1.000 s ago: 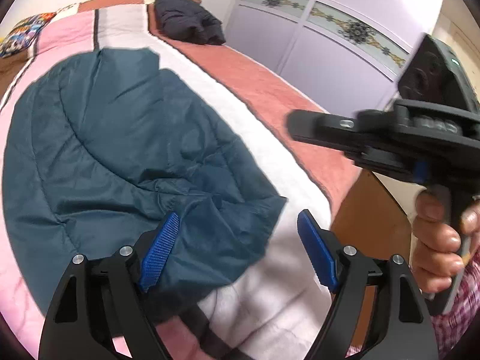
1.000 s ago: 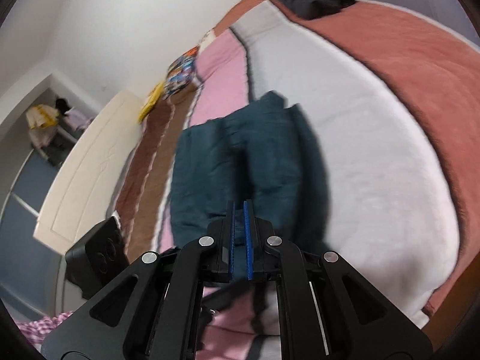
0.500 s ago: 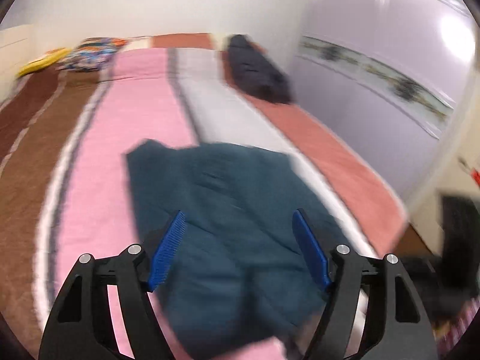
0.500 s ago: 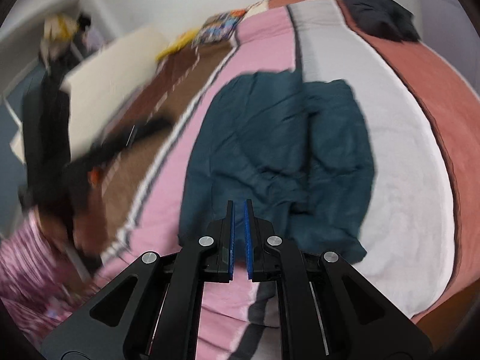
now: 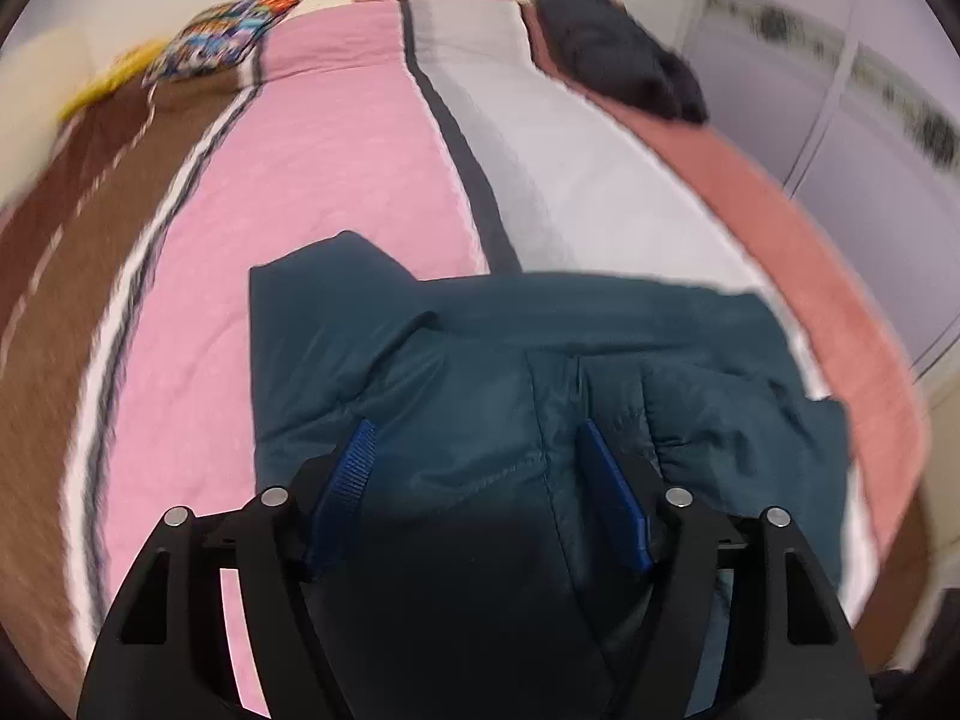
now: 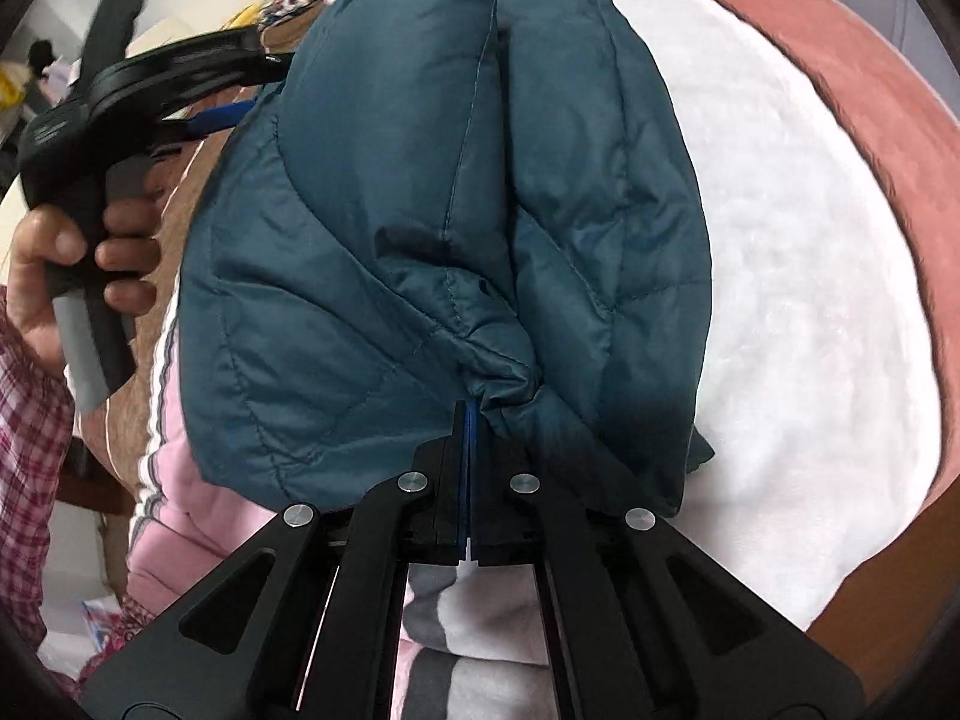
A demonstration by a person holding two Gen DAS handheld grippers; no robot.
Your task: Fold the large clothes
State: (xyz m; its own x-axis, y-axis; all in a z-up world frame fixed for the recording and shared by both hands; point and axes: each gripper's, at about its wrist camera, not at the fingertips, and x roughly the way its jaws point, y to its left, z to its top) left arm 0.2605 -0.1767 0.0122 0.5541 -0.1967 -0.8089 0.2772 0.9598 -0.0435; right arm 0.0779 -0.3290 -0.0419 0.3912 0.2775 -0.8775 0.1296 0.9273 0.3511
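Note:
A teal quilted jacket (image 5: 480,372) lies folded on the striped bed cover (image 5: 336,138), also filling the right wrist view (image 6: 420,210). My left gripper (image 5: 477,468) is open, its blue pads straddling the jacket's near left part, just above the fabric. It also shows in the right wrist view (image 6: 228,111) at the jacket's far left edge, held by a hand. My right gripper (image 6: 469,420) is shut on a bunched fold of the jacket's near edge.
A dark garment (image 5: 618,66) lies at the far right of the bed. A colourful pillow (image 5: 222,42) sits at the head. Wardrobe doors (image 5: 870,120) stand to the right. The bed's wooden edge (image 6: 900,546) is near right.
The left gripper swung from the jacket's right side round to its near left part. The right gripper, shut in the air before, now pinches the jacket's near edge.

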